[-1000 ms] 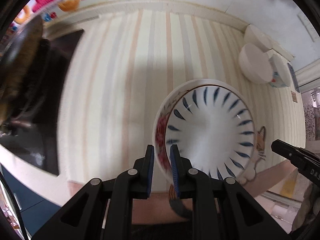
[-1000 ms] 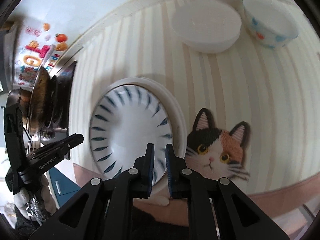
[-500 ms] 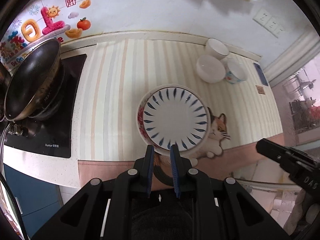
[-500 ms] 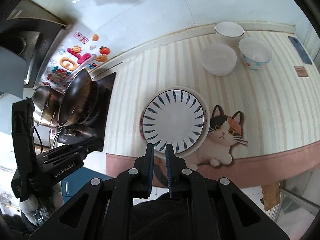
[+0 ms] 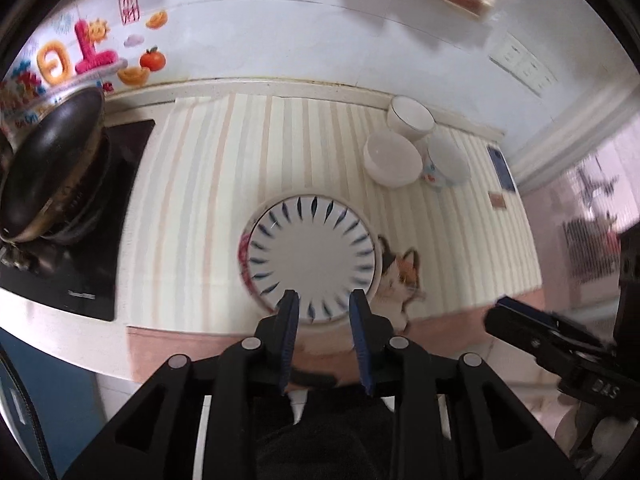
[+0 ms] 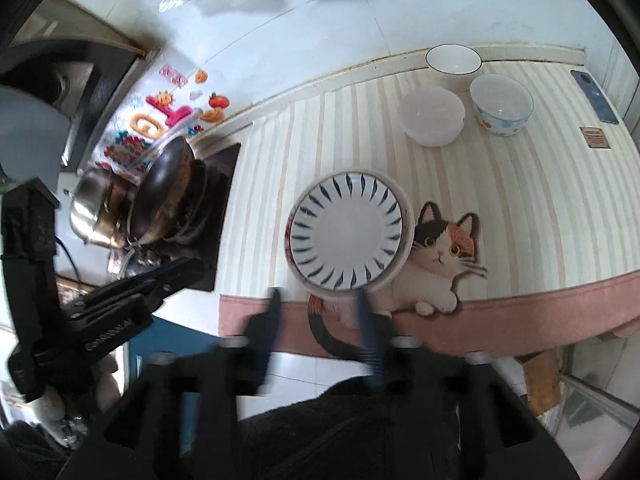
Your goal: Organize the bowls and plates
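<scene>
A white plate with blue dashes lies stacked on a larger floral plate on the striped counter mat. Three bowls stand at the back right: a plain white one, a blue-rimmed one and a dotted one. My left gripper is open and empty, held above the counter's front edge. My right gripper is open and empty, blurred, also back from the counter. Each gripper shows in the other's view.
A dark wok sits on a black stove at the left, with a steel pot behind it. A cat-shaped patch lies right of the plates. A phone lies far right. Stickers cover the wall.
Both grippers have opened from shut and pulled back and up from the plates. The plate stack stays where it was.
</scene>
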Demonstrator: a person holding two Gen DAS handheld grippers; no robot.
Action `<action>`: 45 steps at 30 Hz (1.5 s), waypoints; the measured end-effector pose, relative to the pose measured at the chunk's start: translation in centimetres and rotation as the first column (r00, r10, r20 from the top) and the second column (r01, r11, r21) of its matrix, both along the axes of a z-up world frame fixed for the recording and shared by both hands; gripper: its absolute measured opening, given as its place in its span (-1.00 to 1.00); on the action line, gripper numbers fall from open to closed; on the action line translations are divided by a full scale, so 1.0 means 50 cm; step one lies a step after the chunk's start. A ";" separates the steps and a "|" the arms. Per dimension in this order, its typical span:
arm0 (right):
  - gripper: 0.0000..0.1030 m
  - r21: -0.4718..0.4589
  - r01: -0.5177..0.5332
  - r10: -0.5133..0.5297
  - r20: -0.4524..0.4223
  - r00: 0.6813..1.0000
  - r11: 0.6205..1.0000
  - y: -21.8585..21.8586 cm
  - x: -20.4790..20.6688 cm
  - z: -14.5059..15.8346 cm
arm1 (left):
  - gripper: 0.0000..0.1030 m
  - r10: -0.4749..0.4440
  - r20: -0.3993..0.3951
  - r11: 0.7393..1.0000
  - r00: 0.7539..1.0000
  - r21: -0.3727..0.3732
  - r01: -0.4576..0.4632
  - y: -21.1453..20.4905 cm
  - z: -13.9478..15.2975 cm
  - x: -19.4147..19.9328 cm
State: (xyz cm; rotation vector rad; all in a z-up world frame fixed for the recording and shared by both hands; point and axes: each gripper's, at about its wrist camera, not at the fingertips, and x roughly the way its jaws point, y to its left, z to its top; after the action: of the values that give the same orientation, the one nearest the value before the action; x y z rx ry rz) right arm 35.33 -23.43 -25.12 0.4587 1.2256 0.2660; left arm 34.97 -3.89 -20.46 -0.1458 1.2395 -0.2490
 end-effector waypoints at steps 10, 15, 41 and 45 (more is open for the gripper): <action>0.04 0.050 0.069 -0.068 -0.028 0.997 0.996 -0.206 0.208 -0.111 | -0.54 0.137 -0.068 0.990 0.988 0.017 -0.137 -0.144 -0.106 0.260; 0.03 0.080 0.138 -0.129 -0.116 0.985 0.987 -0.307 0.335 -0.245 | -0.54 0.110 -0.176 0.994 0.978 0.048 -0.103 -0.226 -0.211 0.388; -0.70 -0.020 0.138 -0.139 -0.185 0.973 0.990 -0.293 0.510 -0.439 | -0.79 -0.070 -0.259 0.984 0.963 0.138 0.108 -0.351 -0.385 0.480; -0.70 -0.031 0.114 -0.118 -0.169 0.978 0.993 -0.287 0.493 -0.419 | -0.79 -0.079 -0.228 0.983 0.970 0.142 0.113 -0.360 -0.355 0.440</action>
State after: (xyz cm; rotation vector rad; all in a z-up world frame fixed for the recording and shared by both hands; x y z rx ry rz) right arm 59.98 -37.77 -46.09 0.5411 1.3624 0.1151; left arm 56.95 -21.90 -38.21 0.0213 1.4851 -0.2244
